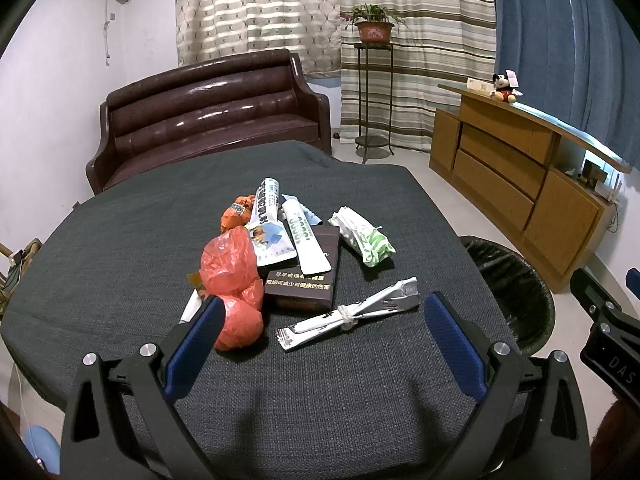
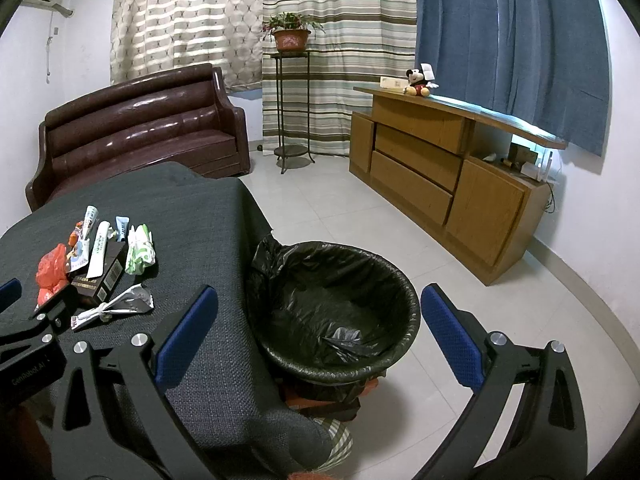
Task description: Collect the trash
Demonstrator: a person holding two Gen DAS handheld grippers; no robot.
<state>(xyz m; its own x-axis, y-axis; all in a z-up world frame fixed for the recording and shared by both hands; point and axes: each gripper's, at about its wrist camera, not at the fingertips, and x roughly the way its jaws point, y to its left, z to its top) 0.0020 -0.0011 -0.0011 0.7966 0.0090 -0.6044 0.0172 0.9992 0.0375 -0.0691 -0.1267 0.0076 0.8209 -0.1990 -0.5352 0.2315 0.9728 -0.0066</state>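
The left gripper (image 1: 320, 320) is hovering released over the wrapper (image 1: 352, 314). The right gripper (image 2: 320, 320) is hanging released above the bin (image 2: 400, 344).

Right gripper (image 2: 320, 316) jaws spread wide, nothing between them, hovering over the worktop (image 2: 192, 216) edge and the bin (image 2: 332, 304). Bin has a black liner, sits on the floor just beside the worktop, looks empty apart from liner folds. Trash pile on the worktop at left: red plastic bag (image 2: 50, 270), dark box (image 2: 100, 276), white sachet (image 2: 98, 250), green-white packet (image 2: 140, 250), knotted white wrapper (image 2: 114, 308). Left gripper (image 2: 24, 320) partly in frame at left edge, beside the pile.
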